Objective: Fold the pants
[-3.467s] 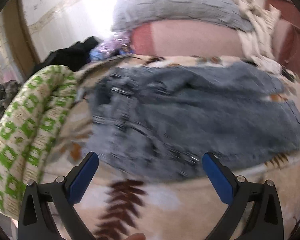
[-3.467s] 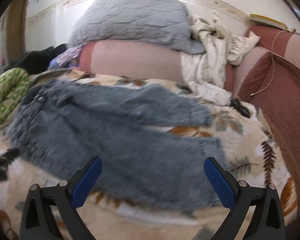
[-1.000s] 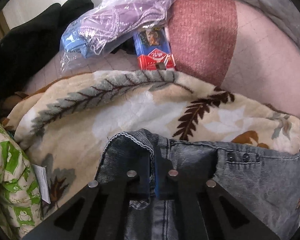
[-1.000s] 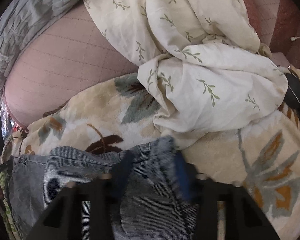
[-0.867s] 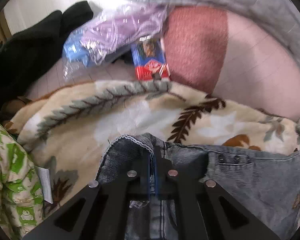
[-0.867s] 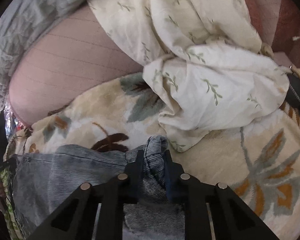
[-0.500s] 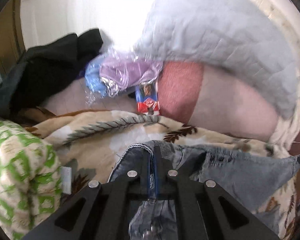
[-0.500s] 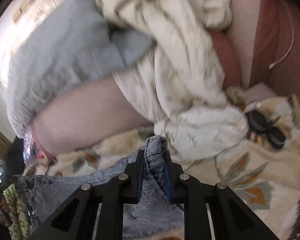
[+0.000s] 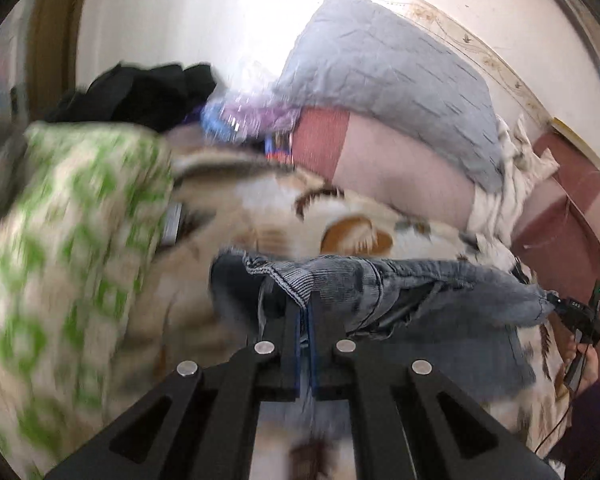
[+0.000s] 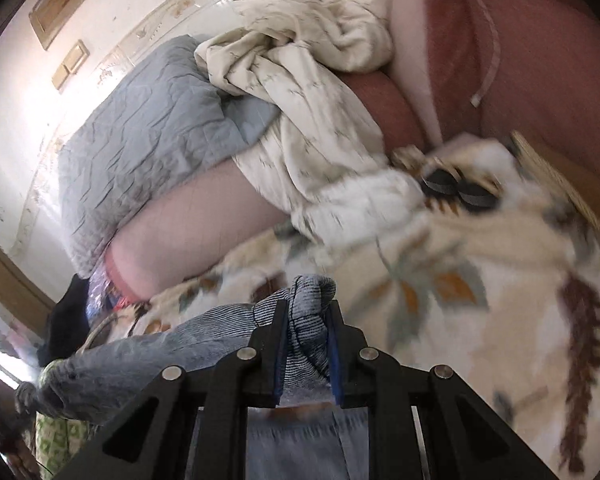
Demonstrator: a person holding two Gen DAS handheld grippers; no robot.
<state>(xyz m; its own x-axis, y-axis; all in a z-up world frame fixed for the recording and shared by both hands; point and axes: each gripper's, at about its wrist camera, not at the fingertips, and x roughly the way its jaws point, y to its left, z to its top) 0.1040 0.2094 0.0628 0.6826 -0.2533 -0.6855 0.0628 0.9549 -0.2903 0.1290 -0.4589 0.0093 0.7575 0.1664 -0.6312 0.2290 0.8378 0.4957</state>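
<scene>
Light blue denim pants (image 9: 440,280) hang lifted above the floral blanket (image 9: 260,208), stretched between my two grippers. In the left wrist view my left gripper (image 9: 304,308) is shut on the waistband edge, its blue pads pressed on a thin fold. The other end runs right to my right gripper (image 9: 580,316), held by a person's hand. In the right wrist view my right gripper (image 10: 308,320) is shut on a thick bunch of the pants' (image 10: 204,344) leg hem. The cloth below both grippers is hidden by their black frames.
A grey quilted pillow (image 9: 380,72) lies on a pink bolster (image 9: 400,172) at the back. A crumpled cream sheet (image 10: 320,120) and two black round objects (image 10: 456,188) lie at the right. A green-and-white blanket (image 9: 68,220), black clothes (image 9: 140,92) and a purple bag (image 9: 252,116) sit left.
The right gripper's jaws closed on the hem. Both grippers then rose and drew back from the pillows, lifting the far edge of the pants off the blanket.
</scene>
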